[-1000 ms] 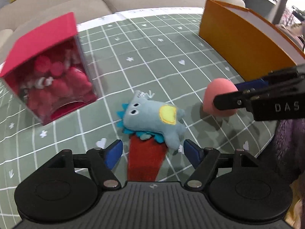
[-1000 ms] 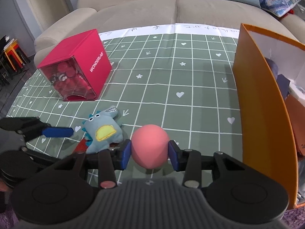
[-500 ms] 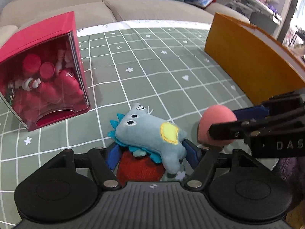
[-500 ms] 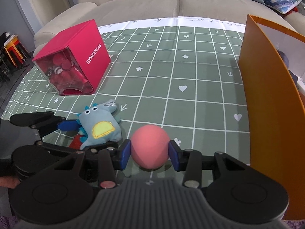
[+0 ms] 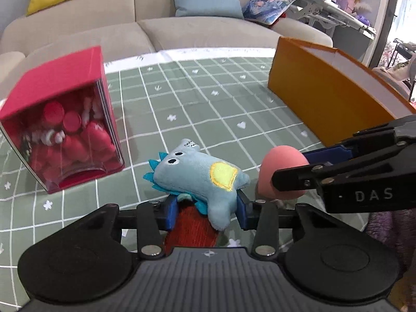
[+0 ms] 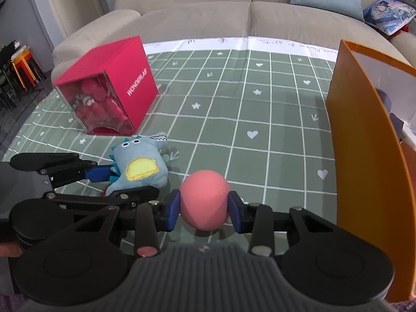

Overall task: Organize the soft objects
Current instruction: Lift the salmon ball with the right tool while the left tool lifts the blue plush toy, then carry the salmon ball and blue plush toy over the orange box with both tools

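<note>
My left gripper is shut on a blue plush dinosaur with a yellow belly, held above the green checked mat; a red soft thing lies under it. The dinosaur and the left gripper also show in the right wrist view. My right gripper is shut on a pink soft ball, lifted a little off the mat. In the left wrist view the ball and right gripper are just right of the dinosaur.
A red box with a clear front, full of red toys, stands at the left. An orange bin stands along the right; its near wall is close beside my right gripper. A beige sofa lies beyond the mat.
My left gripper has moved forward and closed on the dinosaur, lifting it. The right gripper keeps its hold on the pink ball and has risen slightly.
</note>
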Action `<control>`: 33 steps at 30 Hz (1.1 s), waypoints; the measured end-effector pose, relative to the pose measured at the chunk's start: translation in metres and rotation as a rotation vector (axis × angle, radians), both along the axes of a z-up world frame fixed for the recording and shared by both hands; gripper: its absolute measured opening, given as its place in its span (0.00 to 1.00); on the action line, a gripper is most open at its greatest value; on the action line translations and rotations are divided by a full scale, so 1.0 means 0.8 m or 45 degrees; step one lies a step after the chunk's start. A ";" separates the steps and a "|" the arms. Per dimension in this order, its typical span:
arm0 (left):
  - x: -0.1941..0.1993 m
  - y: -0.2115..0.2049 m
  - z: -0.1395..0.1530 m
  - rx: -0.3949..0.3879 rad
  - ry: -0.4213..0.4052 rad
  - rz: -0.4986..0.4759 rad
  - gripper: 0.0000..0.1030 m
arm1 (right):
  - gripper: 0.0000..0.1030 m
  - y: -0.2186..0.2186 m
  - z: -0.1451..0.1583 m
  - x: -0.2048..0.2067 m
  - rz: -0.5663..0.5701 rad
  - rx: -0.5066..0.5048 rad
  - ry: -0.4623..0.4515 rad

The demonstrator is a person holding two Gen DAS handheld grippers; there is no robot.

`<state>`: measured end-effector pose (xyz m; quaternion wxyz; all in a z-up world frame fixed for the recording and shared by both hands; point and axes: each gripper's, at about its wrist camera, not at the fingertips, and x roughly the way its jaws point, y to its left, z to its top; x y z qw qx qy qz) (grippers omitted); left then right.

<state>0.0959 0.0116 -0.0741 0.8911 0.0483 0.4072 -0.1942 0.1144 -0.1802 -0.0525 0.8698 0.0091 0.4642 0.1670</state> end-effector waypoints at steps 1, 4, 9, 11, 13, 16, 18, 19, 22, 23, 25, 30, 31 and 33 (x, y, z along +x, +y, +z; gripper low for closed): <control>-0.003 -0.001 0.005 0.003 -0.003 -0.005 0.47 | 0.38 -0.001 0.004 -0.001 -0.001 0.001 -0.005; -0.012 -0.005 0.021 0.006 -0.014 -0.015 0.47 | 0.38 -0.001 0.016 -0.008 0.002 0.001 -0.033; -0.026 -0.010 0.050 0.007 -0.041 -0.015 0.47 | 0.38 -0.004 0.042 -0.022 -0.011 -0.013 -0.086; -0.030 -0.013 0.060 -0.005 -0.051 -0.015 0.47 | 0.38 -0.009 0.050 -0.029 -0.030 -0.022 -0.093; -0.034 -0.018 0.069 -0.008 -0.069 -0.020 0.47 | 0.38 -0.014 0.058 -0.038 -0.043 -0.036 -0.107; -0.041 -0.028 0.082 -0.008 -0.085 -0.035 0.47 | 0.38 -0.024 0.070 -0.049 -0.068 -0.030 -0.131; -0.046 -0.035 0.092 -0.015 -0.098 -0.052 0.47 | 0.38 -0.031 0.078 -0.056 -0.085 -0.030 -0.148; -0.048 -0.040 0.096 -0.015 -0.106 -0.061 0.47 | 0.38 -0.034 0.082 -0.059 -0.091 -0.029 -0.156; -0.052 -0.057 0.111 -0.017 -0.130 -0.095 0.47 | 0.38 -0.046 0.095 -0.069 -0.113 -0.032 -0.183; -0.053 -0.063 0.115 -0.021 -0.135 -0.107 0.47 | 0.38 -0.051 0.099 -0.073 -0.122 -0.036 -0.191; -0.054 -0.079 0.124 -0.025 -0.148 -0.142 0.47 | 0.38 -0.063 0.108 -0.080 -0.149 -0.046 -0.209; -0.049 -0.128 0.143 -0.035 -0.168 -0.240 0.47 | 0.38 -0.105 0.126 -0.094 -0.244 -0.046 -0.255; -0.044 -0.138 0.147 -0.040 -0.162 -0.250 0.47 | 0.38 -0.115 0.129 -0.095 -0.266 -0.054 -0.267; -0.035 -0.158 0.154 -0.052 -0.152 -0.266 0.47 | 0.38 -0.133 0.133 -0.095 -0.310 -0.066 -0.284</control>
